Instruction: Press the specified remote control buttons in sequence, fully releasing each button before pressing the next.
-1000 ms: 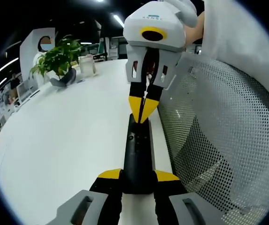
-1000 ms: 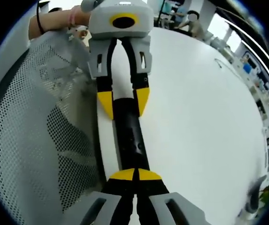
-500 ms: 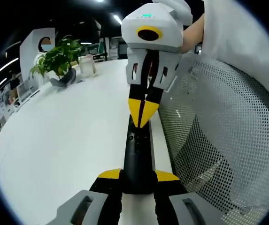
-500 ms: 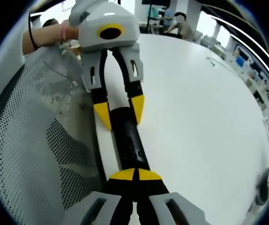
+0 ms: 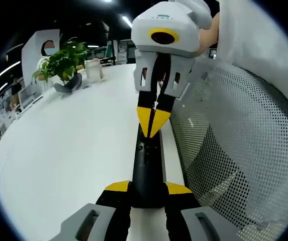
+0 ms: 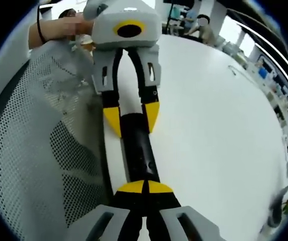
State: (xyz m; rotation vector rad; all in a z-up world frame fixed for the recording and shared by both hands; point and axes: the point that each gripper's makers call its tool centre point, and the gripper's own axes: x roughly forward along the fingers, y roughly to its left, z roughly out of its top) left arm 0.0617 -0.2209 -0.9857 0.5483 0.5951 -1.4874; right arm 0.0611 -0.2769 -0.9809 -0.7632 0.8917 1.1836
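Lying lengthwise near the right edge of the white tabletop (image 5: 68, 145), the black remote control (image 5: 147, 168) is held at its near end by the left claw (image 5: 147, 190), whose yellow-tipped jaws sit against the remote's two sides. In the right gripper view the same left claw (image 6: 132, 118) comes in from the far side, its jaws parted just wide enough to flank the remote control (image 6: 139, 155). The right claw (image 5: 153, 120) points down at the remote's far end in the left gripper view, its yellow tips brought together to a single point that touches or nearly touches the remote's top face; I cannot tell which. In the right gripper view that claw (image 6: 145, 188) has its tips pressed together over the remote. A mesh chair back (image 5: 229, 145) stands just beside the tabletop's right edge. At the far left of the tabletop sit a potted plant (image 5: 59, 63) and a clear jar (image 5: 93, 69).
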